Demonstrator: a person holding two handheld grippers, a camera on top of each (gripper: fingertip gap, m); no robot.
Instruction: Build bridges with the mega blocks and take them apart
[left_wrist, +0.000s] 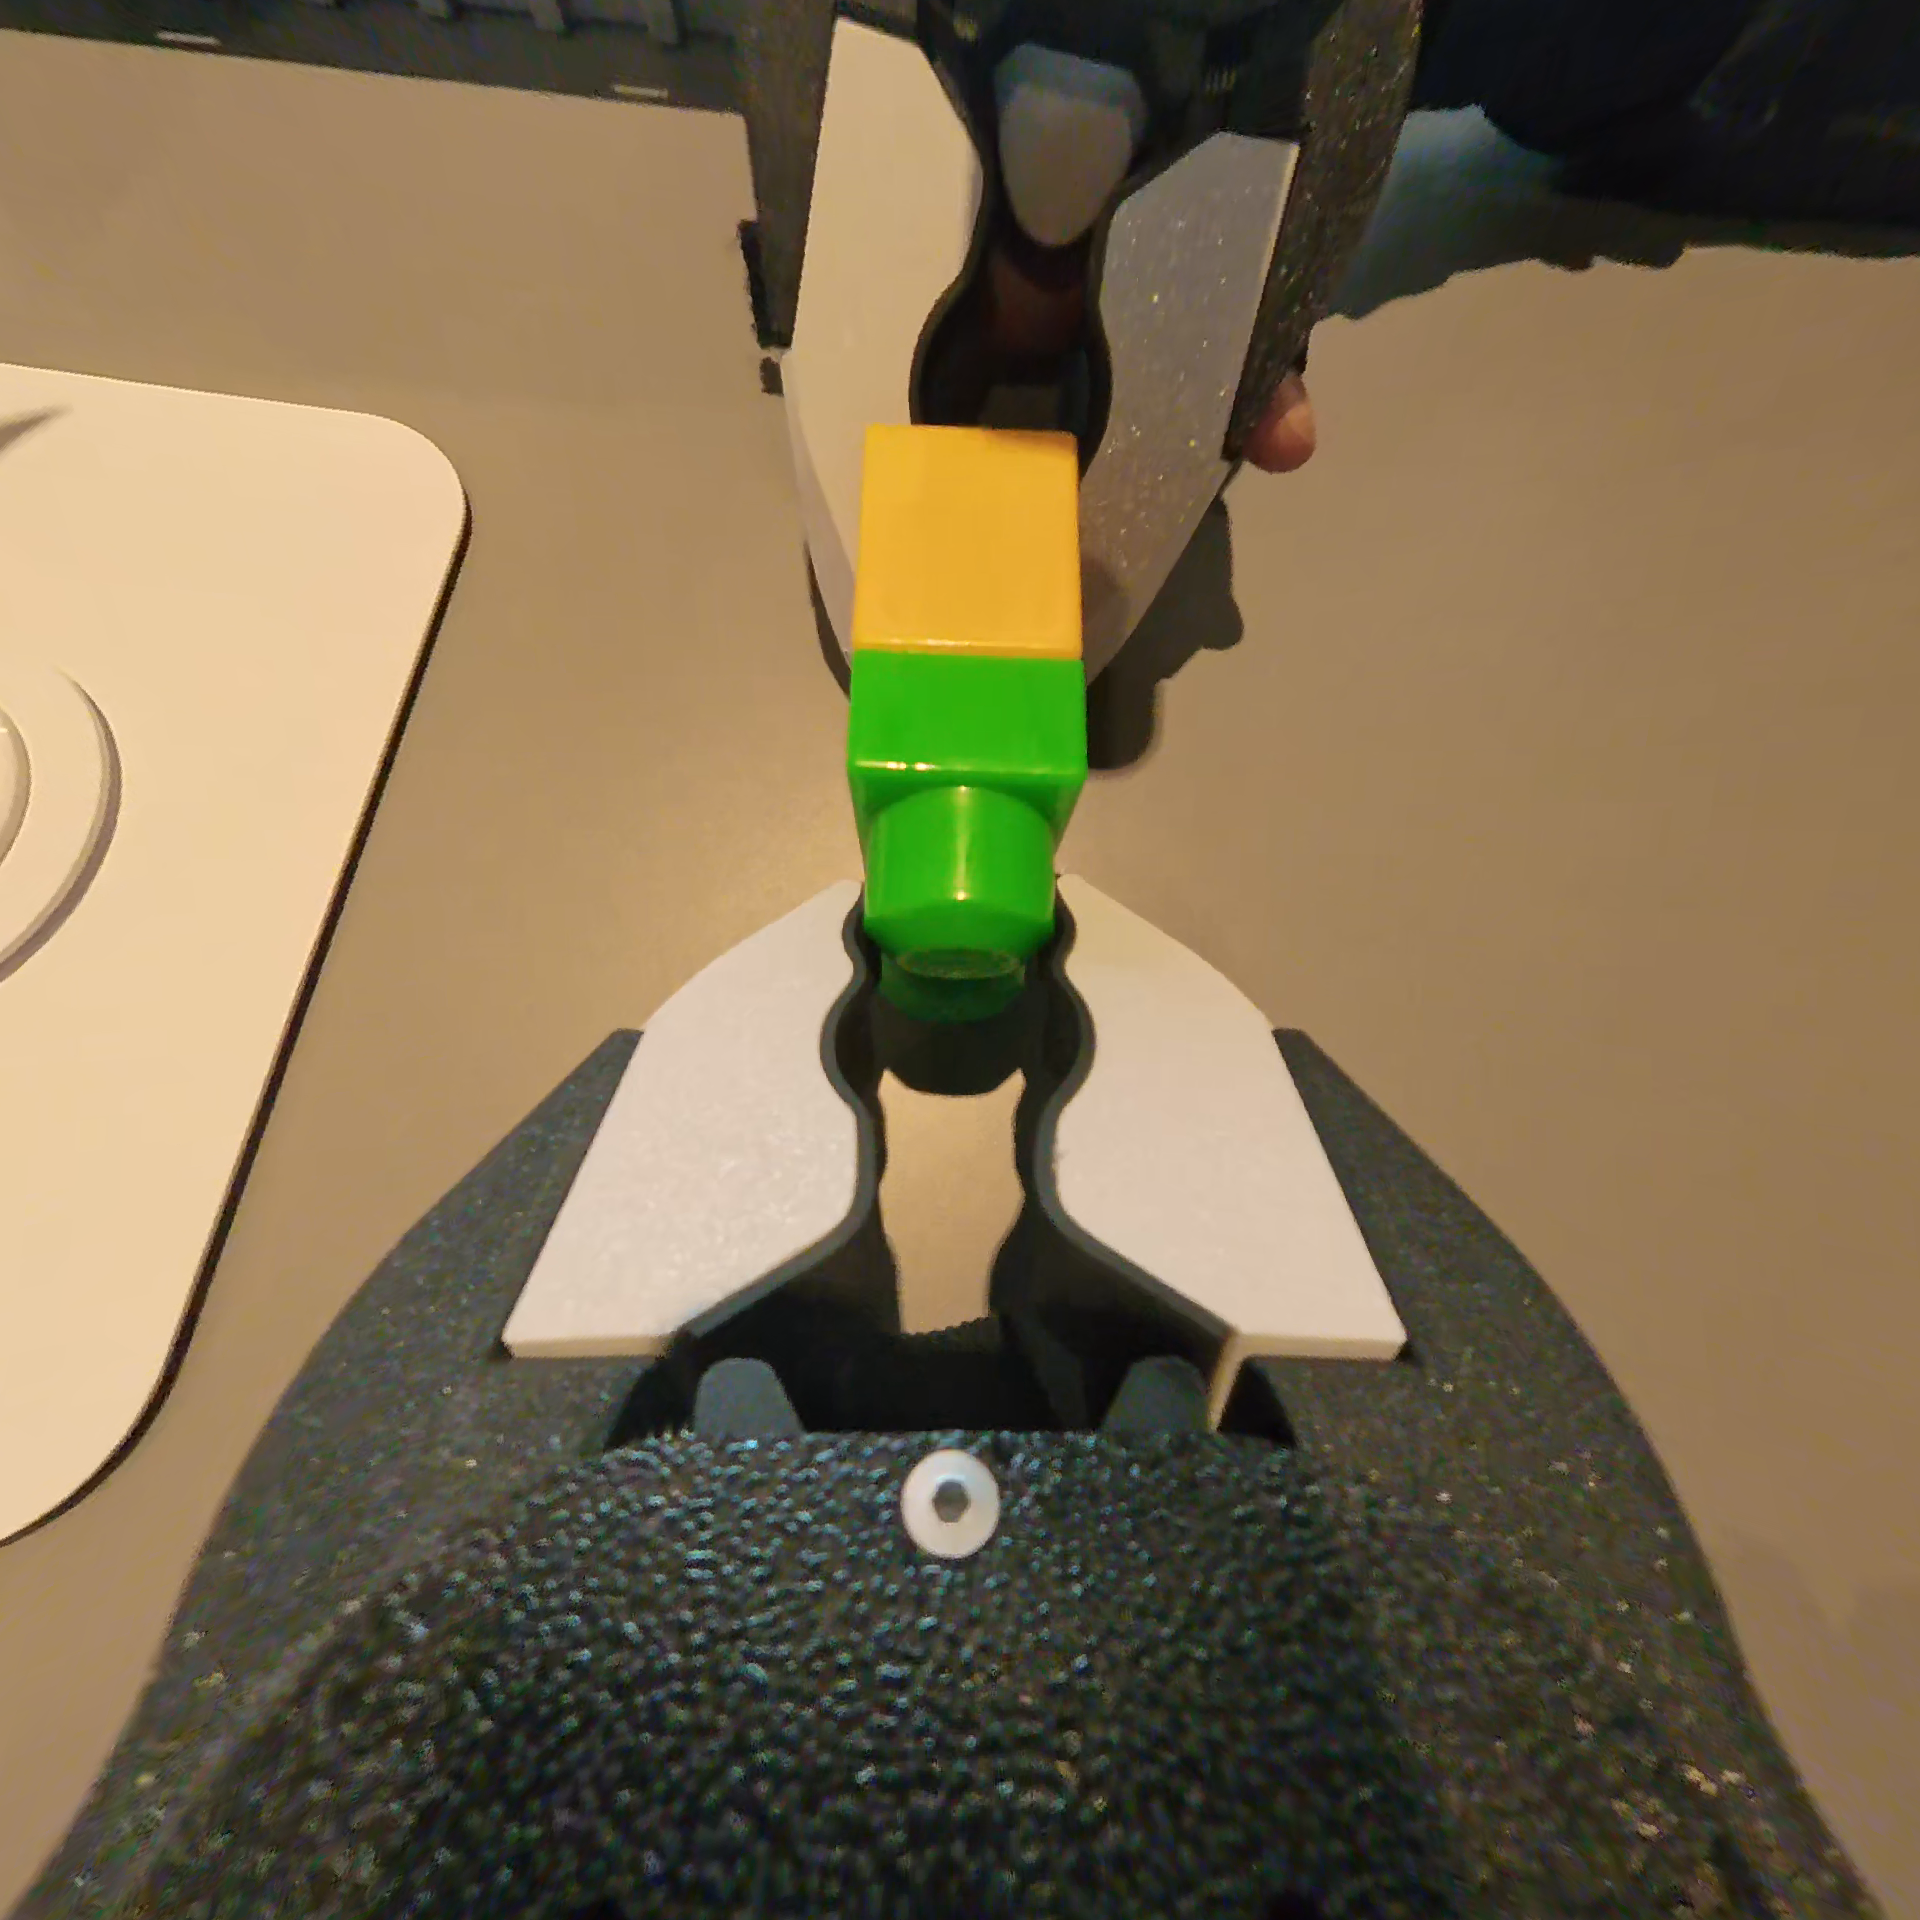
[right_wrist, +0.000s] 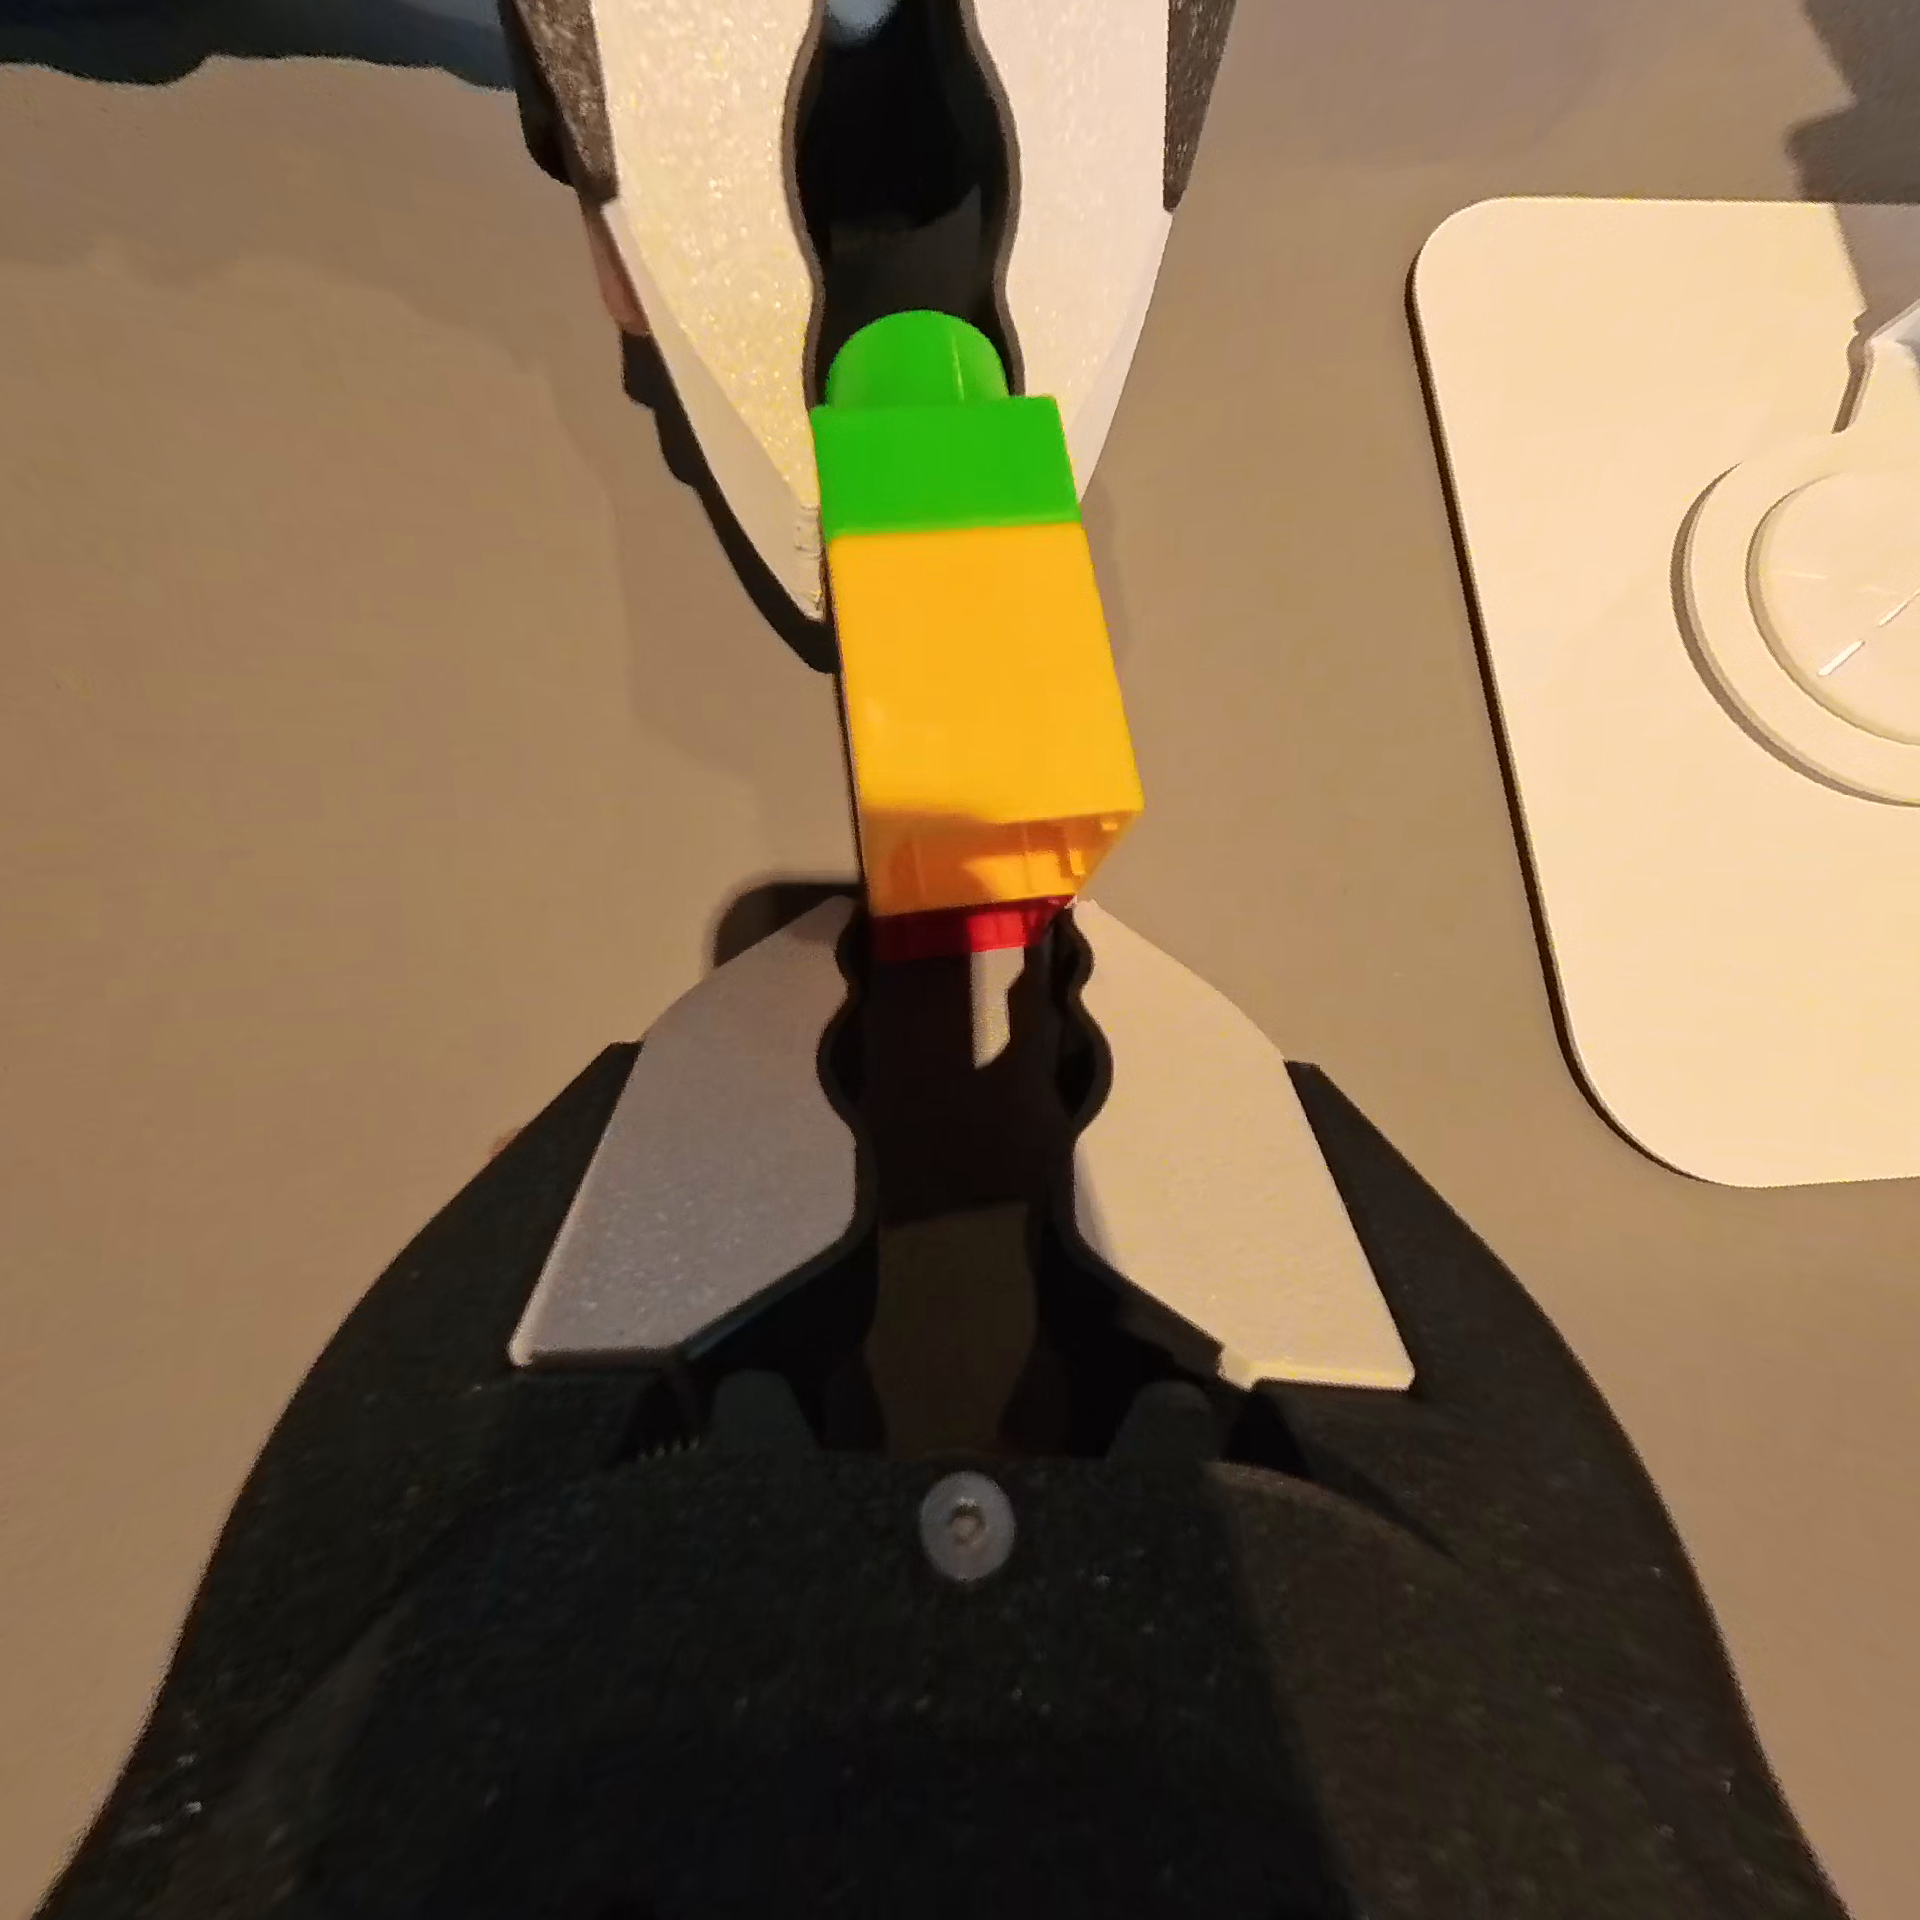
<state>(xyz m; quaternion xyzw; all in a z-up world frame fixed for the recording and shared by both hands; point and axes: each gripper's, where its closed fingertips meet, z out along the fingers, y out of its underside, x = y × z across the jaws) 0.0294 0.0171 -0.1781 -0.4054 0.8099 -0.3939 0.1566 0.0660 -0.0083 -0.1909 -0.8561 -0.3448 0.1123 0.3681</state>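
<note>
Midair, two claws are meeting nose to nose over the grey-brown surface (left_wrist: 1507, 935), sharing one short stack of three blocks. At 6 o'clock in its own view, the left claw (left_wrist: 961, 914) is clamping the stud of the one green block (left_wrist: 966, 717); the right claw (right_wrist: 966, 914) is pinching the one red block (right_wrist: 966, 927) beneath the one yellow block (right_wrist: 977, 675) joining them. One white pad (right_wrist: 1662, 727) is lying at 3 o'clock in the right wrist view, well apart from the stack.

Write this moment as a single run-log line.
left tool: shut on green block | right tool: shut on red block | yellow block between | held above table
</note>
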